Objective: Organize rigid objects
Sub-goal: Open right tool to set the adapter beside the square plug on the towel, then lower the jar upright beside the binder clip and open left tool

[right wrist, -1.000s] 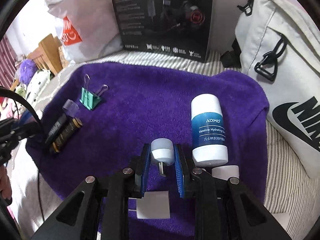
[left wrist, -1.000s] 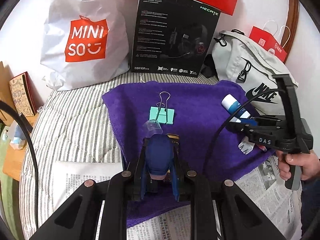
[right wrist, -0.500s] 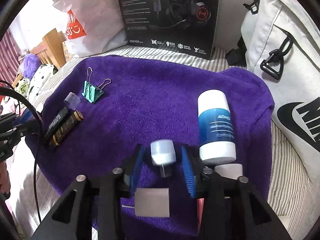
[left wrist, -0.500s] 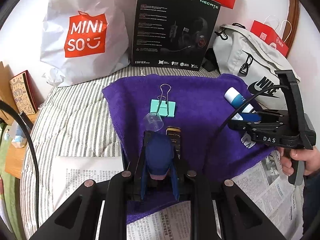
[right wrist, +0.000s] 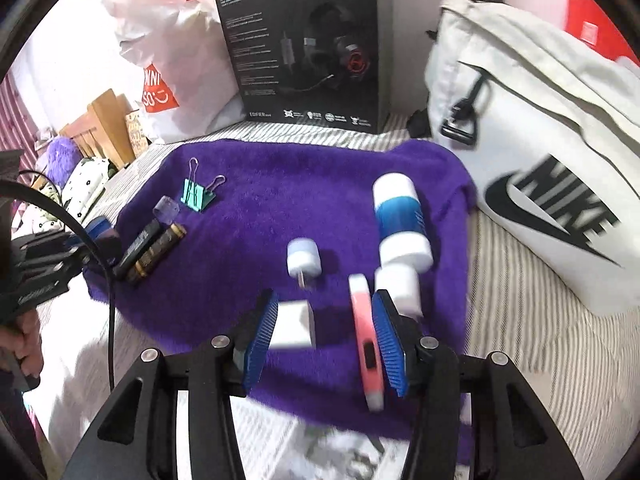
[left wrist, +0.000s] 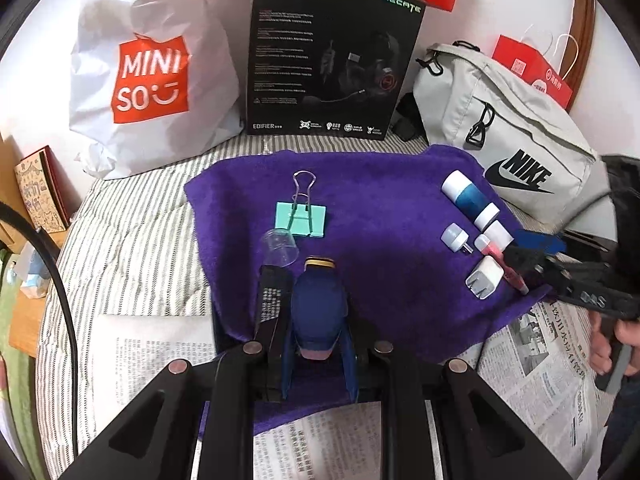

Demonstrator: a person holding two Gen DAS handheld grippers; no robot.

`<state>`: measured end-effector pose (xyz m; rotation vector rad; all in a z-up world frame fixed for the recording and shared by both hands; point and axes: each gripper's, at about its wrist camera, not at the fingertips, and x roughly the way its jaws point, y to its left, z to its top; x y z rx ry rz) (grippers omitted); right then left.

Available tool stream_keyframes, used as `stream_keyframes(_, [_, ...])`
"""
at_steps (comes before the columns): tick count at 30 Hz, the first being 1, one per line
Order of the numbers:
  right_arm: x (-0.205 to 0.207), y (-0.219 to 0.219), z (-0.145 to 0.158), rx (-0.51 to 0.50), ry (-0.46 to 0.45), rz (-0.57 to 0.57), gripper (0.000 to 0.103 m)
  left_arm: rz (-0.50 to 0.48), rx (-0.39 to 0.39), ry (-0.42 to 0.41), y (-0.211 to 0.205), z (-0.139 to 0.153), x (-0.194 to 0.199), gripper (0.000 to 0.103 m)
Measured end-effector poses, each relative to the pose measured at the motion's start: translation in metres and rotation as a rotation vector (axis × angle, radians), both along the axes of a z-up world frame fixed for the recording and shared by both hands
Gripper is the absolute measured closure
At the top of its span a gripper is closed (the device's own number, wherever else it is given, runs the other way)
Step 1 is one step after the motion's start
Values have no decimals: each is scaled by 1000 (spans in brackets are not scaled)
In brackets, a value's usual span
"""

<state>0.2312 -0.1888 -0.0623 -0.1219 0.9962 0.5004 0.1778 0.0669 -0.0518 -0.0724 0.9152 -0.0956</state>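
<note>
On the purple towel point(left wrist: 384, 216) lie a teal binder clip point(left wrist: 301, 219), a clear cap point(left wrist: 280, 246), a black stick point(right wrist: 138, 246) and a black-and-gold cylinder point(right wrist: 160, 248). My left gripper point(left wrist: 318, 300) is shut on a dark blue object point(left wrist: 318, 312) just above the towel's near edge. My right gripper point(right wrist: 326, 300) is opening, with no pad pressing on anything. A small white plug point(right wrist: 304, 258) lies free ahead of it. Below its jaws lie a white cube charger point(right wrist: 292, 324) and a pink tube point(right wrist: 366, 332), beside a blue-and-white bottle point(right wrist: 400, 216).
A black headset box point(left wrist: 332, 56), a white Miniso bag point(left wrist: 148, 76) and a grey Nike bag point(left wrist: 508, 140) stand along the wall behind the towel. Newspaper point(left wrist: 532, 364) covers the striped bedding point(left wrist: 132, 240) in front. A person's hand point(left wrist: 608, 344) holds the right gripper's handle.
The right gripper has opened, let go of the small white plug and drawn back to the right. The plug now lies on the towel. The left gripper has hardly moved.
</note>
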Motion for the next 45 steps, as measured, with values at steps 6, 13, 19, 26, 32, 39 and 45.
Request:
stream_keyframes(6, [-12,-11,-2,-21,-23,-3,54,-42,11,17,-17,-4,17,84])
stream_keyframes(13, [-13,-15,-12,-9,3,-11,54,-64,14,45,-31,-14,39,84])
stream_keyframes(19, [-14,-17,-19,-2,25,-20,54,-75,21,78,-38,-23,59,84])
stream_keyframes(26, [-14,-18,-22,3,18,-23,53,-83,45,109,-47,-35,77,84])
stream_keyframes(32, [-15,-18,-22,9,10,-22,53,-88,55,98,-49,-36,79,83])
stream_keyframes(39, [-16,-20,-21,13,10,-27,53,-102,85,88,-53,-36,76,81])
stream_keyframes(45, [-17,-24,-18,19,26,-37,53,-119,79,103,-53,-34,69,68])
